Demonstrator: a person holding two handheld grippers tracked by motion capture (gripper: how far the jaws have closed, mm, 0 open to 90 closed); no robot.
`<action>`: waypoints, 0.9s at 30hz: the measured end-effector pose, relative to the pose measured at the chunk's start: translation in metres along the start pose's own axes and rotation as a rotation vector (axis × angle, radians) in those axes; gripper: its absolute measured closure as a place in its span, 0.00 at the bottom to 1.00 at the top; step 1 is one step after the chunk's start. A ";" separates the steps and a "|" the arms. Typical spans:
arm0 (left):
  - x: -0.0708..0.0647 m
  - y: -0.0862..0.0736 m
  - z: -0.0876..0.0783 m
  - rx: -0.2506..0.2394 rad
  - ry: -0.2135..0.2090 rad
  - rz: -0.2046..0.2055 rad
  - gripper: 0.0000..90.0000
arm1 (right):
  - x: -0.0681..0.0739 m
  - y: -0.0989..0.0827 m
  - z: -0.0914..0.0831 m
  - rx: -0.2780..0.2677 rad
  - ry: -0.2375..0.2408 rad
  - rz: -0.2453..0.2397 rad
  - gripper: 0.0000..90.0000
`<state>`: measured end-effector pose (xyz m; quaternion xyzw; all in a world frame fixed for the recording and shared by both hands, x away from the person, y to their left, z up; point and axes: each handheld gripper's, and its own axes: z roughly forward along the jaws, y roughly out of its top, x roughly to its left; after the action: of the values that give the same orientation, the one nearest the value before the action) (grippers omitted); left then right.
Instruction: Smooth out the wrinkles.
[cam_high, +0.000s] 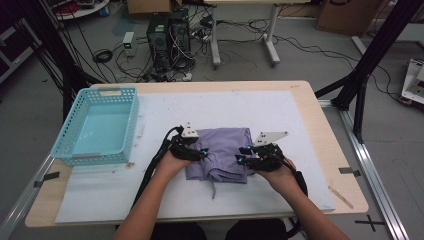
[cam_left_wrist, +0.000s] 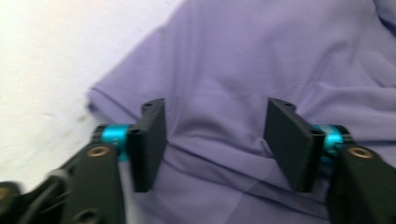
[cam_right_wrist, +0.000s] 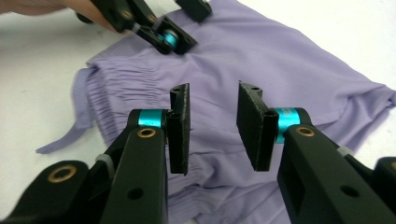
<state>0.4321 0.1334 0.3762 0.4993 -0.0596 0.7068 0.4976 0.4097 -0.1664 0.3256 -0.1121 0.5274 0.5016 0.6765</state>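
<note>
Purple garment (cam_high: 220, 155), a folded pair of lilac shorts with a gathered waistband and a loose drawstring (cam_right_wrist: 70, 126), lies near the middle of the white mat (cam_high: 240, 107) that covers the wooden table (cam_high: 325, 125). In the high view the garment sits between the person's two hands, with the drawstring trailing off its near edge toward the person.

Left gripper (cam_high: 202, 151) rests at the garment's left edge. In the left gripper view its jaws stand spread apart over the cloth (a fold of fabric lies in the gap between them, but the pads do not press on it).

Right gripper (cam_high: 241, 155) is at the garment's right edge, just beside the waistband end. In the right gripper view its jaws are parted above the pleated fabric, gripping nothing; the left gripper (cam_right_wrist: 180, 25) appears farther off at the top of that view, over the cloth's far side.

Light blue basket (cam_high: 97, 127) stands at the table's left, well apart from the garment and clear of both hands.
</note>
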 end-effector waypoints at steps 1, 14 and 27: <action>0.002 0.000 -0.004 -0.018 -0.008 -0.017 0.41 | -0.001 0.000 0.000 -0.001 -0.002 0.007 0.74; 0.009 0.005 -0.041 -0.225 -0.089 -0.090 0.36 | -0.042 0.004 0.030 0.030 -0.116 0.071 0.66; 0.013 -0.001 -0.051 -0.254 -0.093 -0.104 0.34 | -0.074 -0.005 0.038 0.120 -0.190 0.143 0.69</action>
<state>0.4000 0.1719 0.3610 0.4669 -0.1460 0.6429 0.5893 0.4406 -0.1842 0.4007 0.0143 0.4965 0.5245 0.6915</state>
